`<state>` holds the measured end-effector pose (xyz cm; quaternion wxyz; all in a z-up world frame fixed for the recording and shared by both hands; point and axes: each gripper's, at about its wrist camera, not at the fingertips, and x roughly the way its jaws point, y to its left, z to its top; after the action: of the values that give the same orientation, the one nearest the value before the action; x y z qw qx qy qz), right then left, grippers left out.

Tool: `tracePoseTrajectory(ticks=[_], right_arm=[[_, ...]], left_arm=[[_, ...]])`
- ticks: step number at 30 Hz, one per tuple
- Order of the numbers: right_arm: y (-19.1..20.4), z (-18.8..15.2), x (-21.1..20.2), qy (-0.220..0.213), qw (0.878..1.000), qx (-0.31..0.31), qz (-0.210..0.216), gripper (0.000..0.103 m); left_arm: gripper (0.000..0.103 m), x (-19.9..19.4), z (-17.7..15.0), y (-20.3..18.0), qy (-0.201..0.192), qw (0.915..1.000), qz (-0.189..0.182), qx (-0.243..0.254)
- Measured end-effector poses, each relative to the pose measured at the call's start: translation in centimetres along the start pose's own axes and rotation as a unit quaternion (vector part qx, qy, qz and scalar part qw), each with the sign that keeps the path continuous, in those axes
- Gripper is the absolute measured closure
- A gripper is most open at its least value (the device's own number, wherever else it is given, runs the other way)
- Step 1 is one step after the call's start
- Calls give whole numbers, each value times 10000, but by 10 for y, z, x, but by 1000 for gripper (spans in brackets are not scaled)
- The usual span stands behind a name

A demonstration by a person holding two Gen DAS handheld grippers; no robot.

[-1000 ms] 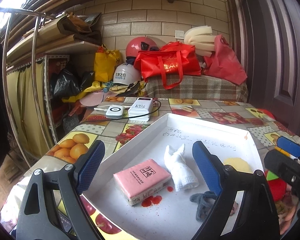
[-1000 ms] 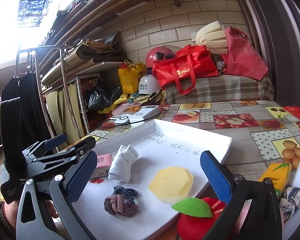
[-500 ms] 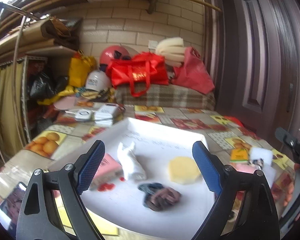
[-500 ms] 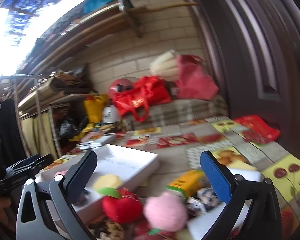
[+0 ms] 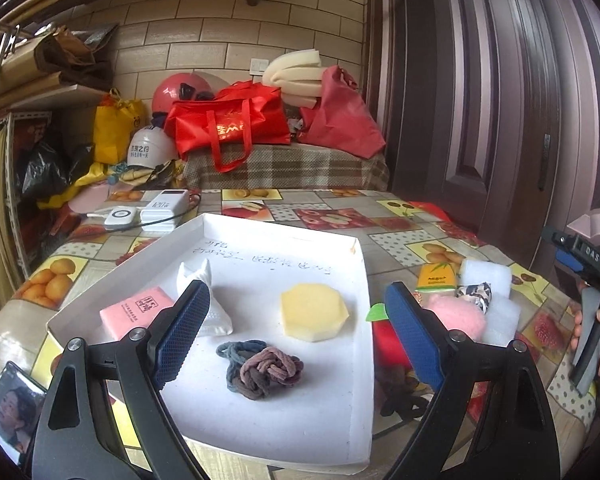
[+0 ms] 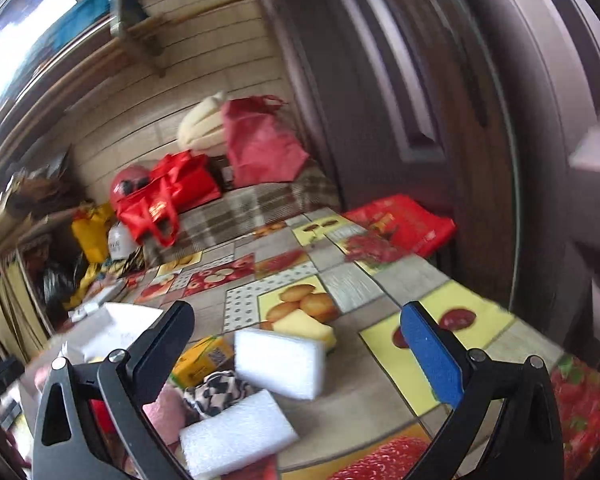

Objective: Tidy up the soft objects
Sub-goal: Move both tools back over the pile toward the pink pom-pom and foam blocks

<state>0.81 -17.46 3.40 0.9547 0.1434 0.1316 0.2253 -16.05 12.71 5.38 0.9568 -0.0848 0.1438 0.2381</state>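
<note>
A white tray (image 5: 356, 344) lies on the fruit-print tablecloth. In it are a pink tissue pack (image 5: 134, 312), a folded white sock (image 5: 208, 296), a yellow octagonal sponge (image 5: 314, 312) and knotted hair ties (image 5: 260, 366). My left gripper (image 5: 296, 336) hovers open over the tray, empty. Right of the tray sit a red apple toy (image 5: 388, 336), a pink pom-pom (image 5: 458, 316), a patterned scrunchie (image 6: 214, 394), a yellow tissue pack (image 6: 204, 360) and two white foam blocks (image 6: 280, 362). My right gripper (image 6: 298, 350) is open above these blocks, holding nothing.
Power banks (image 5: 162, 210) lie at the table's far left. Red bags (image 5: 228, 124), helmets and foam pile up behind on a plaid cloth. A dark door (image 5: 500, 100) stands at right. A phone (image 5: 10, 404) lies at the near left corner.
Both grippers swung rightward. The right wrist view left the tray and now faces the foam blocks and loose items at the table's right, blurred. The left now sees the whole tray.
</note>
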Motion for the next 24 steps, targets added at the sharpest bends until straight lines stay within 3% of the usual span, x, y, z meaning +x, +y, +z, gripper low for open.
tracePoseTrajectory(ticks=[7,11,14,17,24], right_arm=[[-21,-3,3,203,9981,497,-285,0],[-22,-2,11,337,9976,493,-347,0],[-25,-3,12,400,9972,540,-328,0],[-27,-2,12,379,9971,599,-283,0],[-28,-2,15,427,9965,669,-262,0]], left_arm=[[13,8,-2,-7,306,9993,-211,78],[13,16,-5,-25,681,9944,-775,245],[13,15,-8,-47,852,9873,-1205,582],[13,17,-12,-67,1226,9735,-1771,769],[13,36,-23,-95,1999,9572,-1748,1150]])
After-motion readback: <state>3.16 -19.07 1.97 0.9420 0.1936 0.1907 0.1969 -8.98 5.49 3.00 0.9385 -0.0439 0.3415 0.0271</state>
